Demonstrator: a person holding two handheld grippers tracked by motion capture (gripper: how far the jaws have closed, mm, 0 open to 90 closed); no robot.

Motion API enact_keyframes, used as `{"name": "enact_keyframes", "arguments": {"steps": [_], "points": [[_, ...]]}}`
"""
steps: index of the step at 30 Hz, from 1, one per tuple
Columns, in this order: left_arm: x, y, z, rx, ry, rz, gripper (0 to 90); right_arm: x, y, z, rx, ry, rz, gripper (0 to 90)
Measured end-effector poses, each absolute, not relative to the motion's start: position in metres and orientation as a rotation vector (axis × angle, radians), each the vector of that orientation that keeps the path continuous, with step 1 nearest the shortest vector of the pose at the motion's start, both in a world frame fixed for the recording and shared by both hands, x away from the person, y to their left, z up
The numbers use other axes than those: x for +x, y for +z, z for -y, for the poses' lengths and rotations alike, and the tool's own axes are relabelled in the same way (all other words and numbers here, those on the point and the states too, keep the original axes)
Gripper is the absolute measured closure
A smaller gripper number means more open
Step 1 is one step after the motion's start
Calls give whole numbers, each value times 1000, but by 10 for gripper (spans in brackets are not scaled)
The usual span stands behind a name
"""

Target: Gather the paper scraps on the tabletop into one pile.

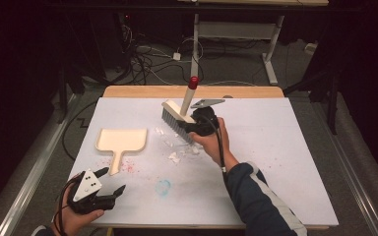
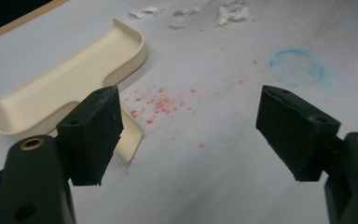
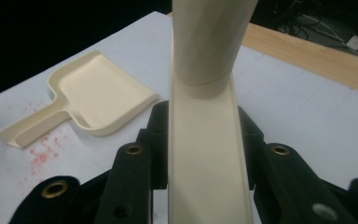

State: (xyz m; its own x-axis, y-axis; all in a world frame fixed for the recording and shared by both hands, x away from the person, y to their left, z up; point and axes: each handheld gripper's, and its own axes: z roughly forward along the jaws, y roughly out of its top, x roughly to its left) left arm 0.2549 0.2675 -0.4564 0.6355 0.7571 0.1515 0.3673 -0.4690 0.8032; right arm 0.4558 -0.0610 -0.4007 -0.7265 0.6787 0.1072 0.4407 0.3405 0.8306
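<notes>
Brush held over scraps, dustpan waiting alongside.

From above, the brush (image 1: 178, 116) is pinched by the right gripper (image 1: 195, 126), bristles beside the paper scraps (image 1: 174, 157), apparently for sweeping. The dustpan (image 2: 70, 86) is seen beyond the left gripper (image 2: 186, 133), jaws spread, empty. The brush back (image 3: 207, 154) is seen clamped.

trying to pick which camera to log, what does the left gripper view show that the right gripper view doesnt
Left gripper view alone: the open left tongs with nothing between their jaws, white paper scraps, a faint blue ring stain, and the dustpan's handle end beside its left jaw.

Right gripper view alone: the right tongs shut on the brush, the wooden table edge, and cables on the floor.

Both: the cream dustpan lying free on the white table cover, and the red speckles near its handle.
</notes>
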Motion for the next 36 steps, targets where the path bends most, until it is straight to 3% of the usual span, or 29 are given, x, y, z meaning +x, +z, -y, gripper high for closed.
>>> {"name": "enact_keyframes", "arguments": {"steps": [6,13,20,27,36], "points": [[254,-458,-260,2131,662,-834,223,451,-417,33,1079,1307,-2337,674],[256,-459,-256,2139,651,-812,223,465,-416,4,604,973,-2379,674],[258,-461,-257,2140,636,-817,223,470,-433,-19,448,815,-2470,674],[256,-461,-257,2142,623,-811,223,458,-426,-6,426,732,-2553,675],[258,-462,-255,2156,589,-818,224,444,-412,43,549,721,-2603,675]]}}
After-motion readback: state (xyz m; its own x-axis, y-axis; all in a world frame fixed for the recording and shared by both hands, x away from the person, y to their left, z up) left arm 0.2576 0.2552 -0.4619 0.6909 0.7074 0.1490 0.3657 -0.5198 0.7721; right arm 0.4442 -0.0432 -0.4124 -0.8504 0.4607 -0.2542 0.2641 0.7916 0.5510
